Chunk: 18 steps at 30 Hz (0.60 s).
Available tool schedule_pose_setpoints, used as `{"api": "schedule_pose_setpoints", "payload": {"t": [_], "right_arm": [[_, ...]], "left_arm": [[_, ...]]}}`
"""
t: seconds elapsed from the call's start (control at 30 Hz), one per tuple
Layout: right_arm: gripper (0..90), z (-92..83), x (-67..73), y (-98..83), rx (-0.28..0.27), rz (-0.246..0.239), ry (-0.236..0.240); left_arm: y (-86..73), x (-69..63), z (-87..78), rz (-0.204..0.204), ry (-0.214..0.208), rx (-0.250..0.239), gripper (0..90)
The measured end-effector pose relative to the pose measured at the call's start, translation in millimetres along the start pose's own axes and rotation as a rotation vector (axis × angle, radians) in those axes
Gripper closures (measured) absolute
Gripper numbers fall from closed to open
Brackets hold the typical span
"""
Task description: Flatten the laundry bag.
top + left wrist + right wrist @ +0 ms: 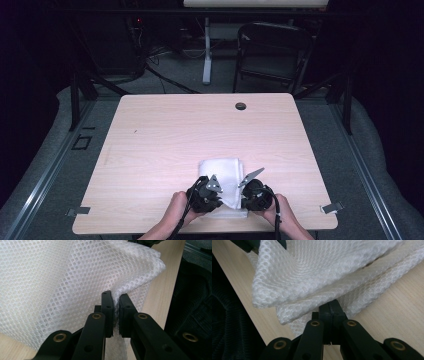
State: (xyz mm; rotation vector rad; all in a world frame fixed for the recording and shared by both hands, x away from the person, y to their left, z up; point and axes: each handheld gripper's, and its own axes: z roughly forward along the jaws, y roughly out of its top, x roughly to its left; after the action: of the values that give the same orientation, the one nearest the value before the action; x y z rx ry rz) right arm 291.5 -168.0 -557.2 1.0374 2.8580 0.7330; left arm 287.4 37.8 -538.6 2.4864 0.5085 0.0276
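1. White mesh cloth point(223, 180), folded into several layers, lies on the near middle of the table point(165, 135), close to my edge. Both my grippers are on its near edge.
2. My left gripper point(115, 305) is clamped on a bunched fold of the cloth point(62, 282); a thin ridge of mesh stands pinched between the jaws. The fingers point(108, 305) hold only a narrow bite near their tips.
3. My right gripper point(329, 309) has its jaws pressed tight together at the cloth's point(317, 270) lower layers. The fabric runs into the jaw tips, so I judge it gripped, but how much is caught I cannot see.
4. Risk: the left bite is shallow. If I lift or pull, the slick open mesh could slide out of the pads.
5. Risk: the two grippers may hold different layers. The right gripper view shows at least two separate folds fanning apart; pulling unevenly would open the fold rather than carry it whole.
6. Risk: the cloth sits near the table edge; a dropped corner could hang over it.
7. Risk: the grippers are near each other in the high view, left point(206, 195) and right point(256, 192); drawing inward could knock them together.
8. Hard to make out: in the high view my hands and grippers cover the near edge of the cloth, so the gripped corners are hidden. The layer count is uncertain. A dark shape at the top left of the right gripper view is cut off; probably my other gripper, not certain.
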Motion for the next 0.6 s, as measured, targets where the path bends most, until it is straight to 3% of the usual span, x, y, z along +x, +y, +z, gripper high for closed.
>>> {"api": "schedule_pose_setpoints", "payload": {"t": [0.1,0.2,0.43,0.6], "right_arm": [[90.0,0.0,-0.6,-1.4,-0.014,0.013,0.008],[90.0,0.1,1.2,-3.0,-0.03,0.015,-0.014],[90.0,0.0,1.5,-2.9,-0.027,0.015,-0.015],[90.0,-0.2,-3.1,-3.2,-0.026,0.042,0.013]], "left_arm": [[0.0,0.5,-3.2,0.0,0.008,-0.008,85.3],[-1.1,0.6,-7.2,-0.005,0.03,-0.028,86.1],[-2.5,1.0,-12.1,0.001,0.046,-0.041,86.5],[-4.2,1.3,-15.1,-0.006,0.06,-0.035,86.8]]}}
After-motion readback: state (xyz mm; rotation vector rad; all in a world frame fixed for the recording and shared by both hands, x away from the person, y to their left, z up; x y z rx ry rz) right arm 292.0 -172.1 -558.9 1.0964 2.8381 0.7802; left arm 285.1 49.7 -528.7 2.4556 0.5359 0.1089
